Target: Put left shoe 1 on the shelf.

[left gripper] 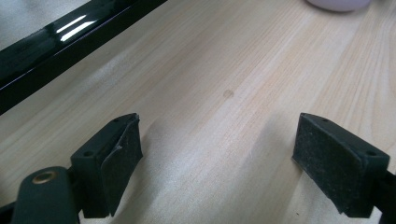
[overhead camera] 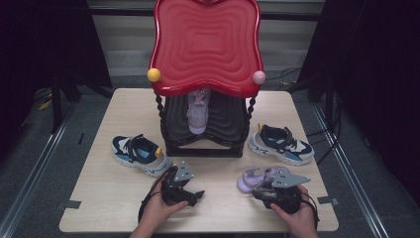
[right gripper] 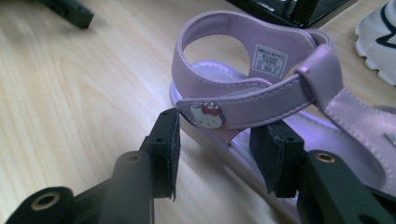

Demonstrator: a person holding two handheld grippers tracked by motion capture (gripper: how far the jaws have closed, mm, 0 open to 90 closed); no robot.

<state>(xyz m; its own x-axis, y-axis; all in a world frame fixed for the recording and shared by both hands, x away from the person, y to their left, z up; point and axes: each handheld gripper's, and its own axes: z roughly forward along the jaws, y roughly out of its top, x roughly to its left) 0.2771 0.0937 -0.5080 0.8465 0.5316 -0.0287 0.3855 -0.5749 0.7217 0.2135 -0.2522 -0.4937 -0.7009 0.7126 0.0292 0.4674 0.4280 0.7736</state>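
A lilac sandal (overhead camera: 249,179) lies on the table's front right; up close, the sandal (right gripper: 261,100) has a cat badge on its strap. My right gripper (overhead camera: 257,189) points left at it. In the right gripper view, my right gripper (right gripper: 219,147) is open: its jaws straddle the sandal's near side under the badge, with a gap on both sides. My left gripper (overhead camera: 197,195) rests at front centre, pointing right. In its own view, the left gripper (left gripper: 215,158) stands open over bare wood. A matching sandal (overhead camera: 198,116) sits on the lower shelf of the red rack (overhead camera: 205,44).
A navy and white sneaker (overhead camera: 139,153) lies left of the rack and its mate (overhead camera: 280,144) lies right of it. The wooden table (overhead camera: 104,198) has bare wood at its front left. The rack's black base (left gripper: 51,44) runs past the left gripper.
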